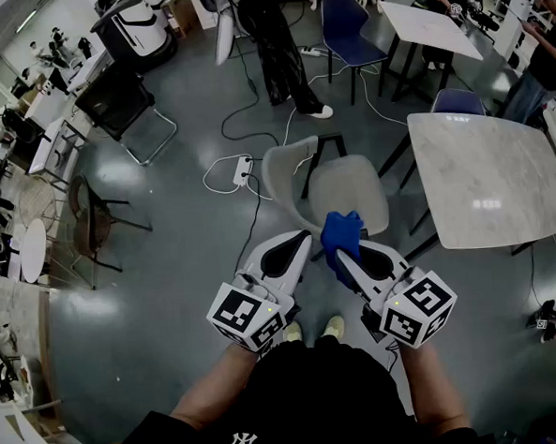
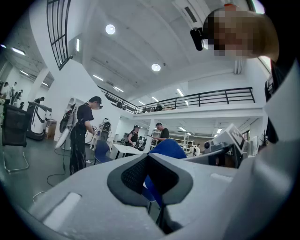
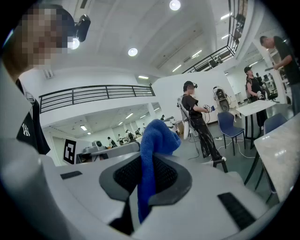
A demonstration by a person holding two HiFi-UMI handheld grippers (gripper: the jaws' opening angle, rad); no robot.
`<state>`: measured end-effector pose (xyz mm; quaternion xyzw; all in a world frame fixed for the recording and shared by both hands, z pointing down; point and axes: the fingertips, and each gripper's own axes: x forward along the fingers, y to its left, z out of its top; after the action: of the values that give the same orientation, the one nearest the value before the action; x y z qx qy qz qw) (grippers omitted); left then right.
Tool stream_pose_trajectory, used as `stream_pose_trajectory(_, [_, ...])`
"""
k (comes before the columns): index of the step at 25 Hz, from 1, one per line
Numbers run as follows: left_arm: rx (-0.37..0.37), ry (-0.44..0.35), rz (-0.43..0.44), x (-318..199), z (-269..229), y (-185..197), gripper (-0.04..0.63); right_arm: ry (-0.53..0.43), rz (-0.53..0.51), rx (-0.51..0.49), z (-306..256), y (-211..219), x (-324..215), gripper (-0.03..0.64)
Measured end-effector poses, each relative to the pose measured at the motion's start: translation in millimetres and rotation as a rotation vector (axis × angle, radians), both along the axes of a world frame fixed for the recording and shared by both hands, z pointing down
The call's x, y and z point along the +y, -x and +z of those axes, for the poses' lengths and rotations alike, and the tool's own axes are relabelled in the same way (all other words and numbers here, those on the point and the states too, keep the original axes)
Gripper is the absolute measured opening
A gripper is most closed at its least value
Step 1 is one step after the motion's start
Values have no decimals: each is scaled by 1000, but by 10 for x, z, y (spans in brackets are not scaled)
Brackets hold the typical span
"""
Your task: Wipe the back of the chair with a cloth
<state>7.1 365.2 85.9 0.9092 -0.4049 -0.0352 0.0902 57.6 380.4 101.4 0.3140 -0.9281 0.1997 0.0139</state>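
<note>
"What's by the table (image 1: pixel 487 175)?"
"1 grey chair (image 1: pixel 337 189), just beside it."
"And the 2 grippers?"
"Both held low in front of the chair. The left gripper (image 2: pixel 149 158) has its jaws pressed together, empty. The right gripper (image 3: pixel 149 160) pinches the blue cloth (image 3: pixel 158 133), bunched above its tips, near the seat's front edge."

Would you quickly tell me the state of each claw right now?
Left claw: closed, holding nothing.
Right claw: closed on the blue cloth.
</note>
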Motion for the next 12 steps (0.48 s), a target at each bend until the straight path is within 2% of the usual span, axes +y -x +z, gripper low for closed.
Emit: stream_pose_trajectory(12, [6,12,-31,-123,49,-86,8,9,-16,0,63,-108,-126,58])
